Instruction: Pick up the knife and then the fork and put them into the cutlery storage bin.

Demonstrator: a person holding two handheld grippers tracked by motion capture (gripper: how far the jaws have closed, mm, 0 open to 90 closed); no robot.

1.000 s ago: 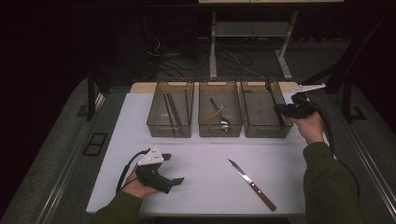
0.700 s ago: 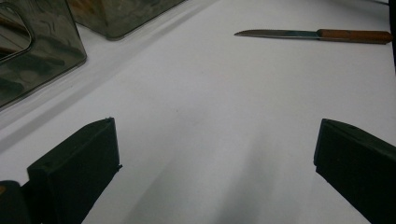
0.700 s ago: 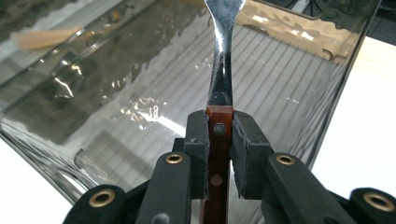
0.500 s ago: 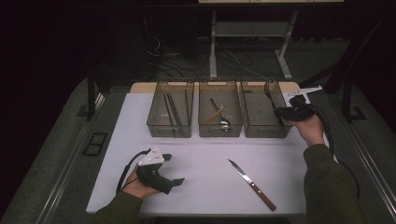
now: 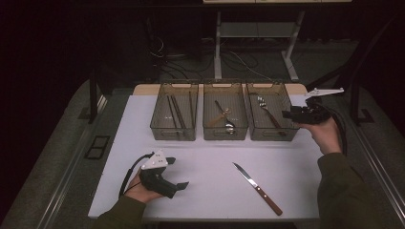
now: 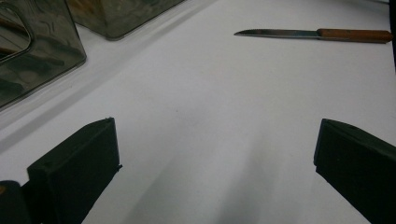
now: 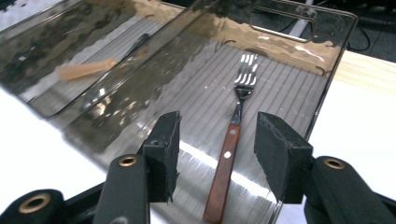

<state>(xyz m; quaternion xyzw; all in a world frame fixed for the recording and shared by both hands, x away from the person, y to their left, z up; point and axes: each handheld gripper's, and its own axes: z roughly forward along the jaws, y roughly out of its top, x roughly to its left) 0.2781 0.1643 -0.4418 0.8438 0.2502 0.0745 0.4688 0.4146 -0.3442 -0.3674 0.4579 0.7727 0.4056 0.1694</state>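
White table (image 5: pixel 210 191), dark room; left gripper (image 5: pixel 180 185) jaws wide apart, empty; right gripper (image 7: pixel 217 147) jaws just opening above fork (image 7: pixel 231 154).

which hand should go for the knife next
Probably left. The left gripper rests open on the table, its fingers aimed toward the knife. The right gripper is up at the fork bin, fingers just opened, nothing between them.

A dim lab test setup: a white counter (image 5: pixel 210 167) on a bare metal frame (image 5: pixel 253 36), with loose black cables (image 5: pixel 167 52) on the floor behind.
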